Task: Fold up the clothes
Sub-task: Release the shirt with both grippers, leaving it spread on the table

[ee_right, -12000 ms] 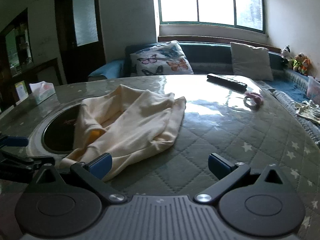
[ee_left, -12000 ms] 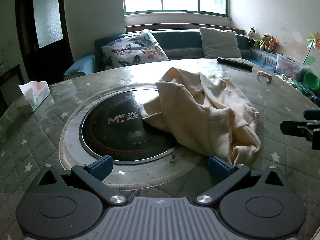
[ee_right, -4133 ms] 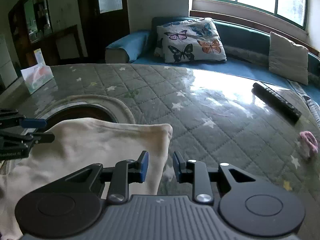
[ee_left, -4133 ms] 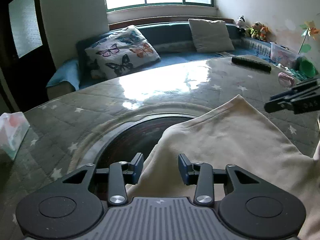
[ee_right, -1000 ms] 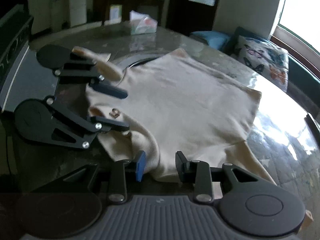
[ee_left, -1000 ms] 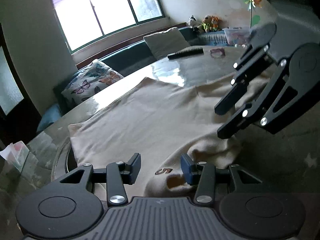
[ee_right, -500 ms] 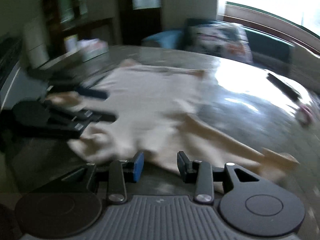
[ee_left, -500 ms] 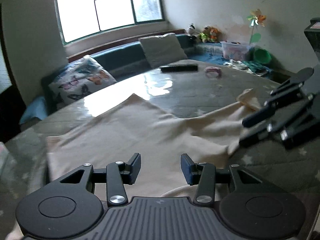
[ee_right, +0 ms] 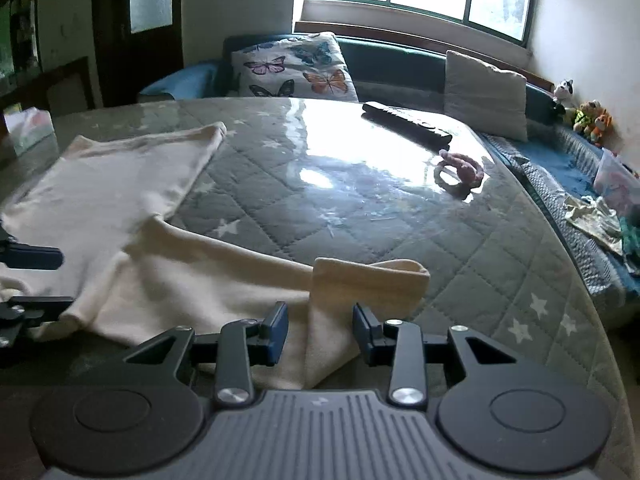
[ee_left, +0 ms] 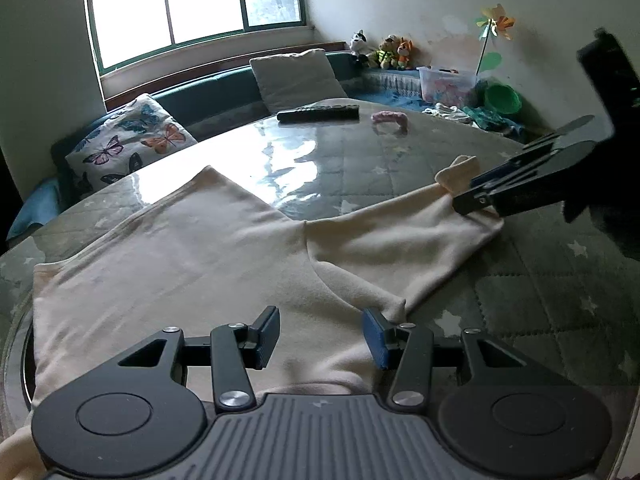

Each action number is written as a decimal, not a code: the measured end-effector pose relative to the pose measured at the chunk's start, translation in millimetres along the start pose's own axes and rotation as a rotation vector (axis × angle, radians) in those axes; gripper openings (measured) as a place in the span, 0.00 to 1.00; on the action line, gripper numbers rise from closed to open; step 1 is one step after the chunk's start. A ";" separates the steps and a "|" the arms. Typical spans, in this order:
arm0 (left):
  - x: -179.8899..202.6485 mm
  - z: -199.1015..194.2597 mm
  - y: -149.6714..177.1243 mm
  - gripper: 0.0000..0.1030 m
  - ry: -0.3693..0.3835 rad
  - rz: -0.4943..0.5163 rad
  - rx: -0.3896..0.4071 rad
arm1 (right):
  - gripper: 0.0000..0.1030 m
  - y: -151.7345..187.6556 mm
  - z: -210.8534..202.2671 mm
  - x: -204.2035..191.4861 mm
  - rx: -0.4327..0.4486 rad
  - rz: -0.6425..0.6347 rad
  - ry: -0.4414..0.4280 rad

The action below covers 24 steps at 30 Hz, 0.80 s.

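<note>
Now the left tongs (ee_left: 320, 334) stand parted, holding nothing, low over the collar end of a cream long-sleeved cotton top (ee_left: 192, 256), while the right tongs (ee_right: 320, 330), also parted and empty, straddle the doubled-back cuff of its sleeve (ee_right: 360, 280). That top lies spread flat on a round desk under a star-quilted grey-green cover and clear sheet (ee_right: 360, 208), one sleeve stretched out sideways. Folding appears barely begun. To do it well, the right tongs should probably pinch both cuff layers together, lift little, and carry the sleeve across the body. A black remote control (ee_right: 406, 124) and a pink hair tie (ee_right: 460, 168) lie well apart.
</note>
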<state>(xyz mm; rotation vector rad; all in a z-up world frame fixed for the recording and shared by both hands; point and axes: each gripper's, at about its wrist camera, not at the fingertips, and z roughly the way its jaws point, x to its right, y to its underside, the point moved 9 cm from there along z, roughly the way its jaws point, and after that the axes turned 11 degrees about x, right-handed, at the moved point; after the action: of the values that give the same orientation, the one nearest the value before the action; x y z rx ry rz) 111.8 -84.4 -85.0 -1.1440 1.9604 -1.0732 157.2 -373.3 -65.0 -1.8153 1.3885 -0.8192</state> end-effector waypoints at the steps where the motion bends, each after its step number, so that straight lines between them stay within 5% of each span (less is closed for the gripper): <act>1: 0.4 0.1 0.7 0.48 0.000 0.003 -0.002 | 0.17 1.3 2.5 6.6 0.000 0.004 0.023; 3: 0.2 0.2 1.6 0.48 0.002 0.007 -0.006 | 0.04 3.2 3.4 17.7 0.000 0.025 0.053; 5: -0.6 0.2 2.2 0.48 0.007 0.012 -0.008 | 0.02 4.7 2.8 27.9 0.001 0.052 0.077; 18: 3.0 -3.4 4.9 0.48 0.041 0.060 -0.005 | 0.06 16.2 -1.9 92.9 0.008 0.222 0.233; 24: 3.3 -4.1 4.9 0.48 0.044 0.065 -0.006 | 0.08 -4.7 -11.5 94.6 0.075 0.189 0.259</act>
<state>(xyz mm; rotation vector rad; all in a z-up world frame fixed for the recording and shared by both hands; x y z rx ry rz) 105.1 -84.6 -87.6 -1.0601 2.0223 -1.0678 171.6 -466.1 -48.3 -1.5345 1.6403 -1.0174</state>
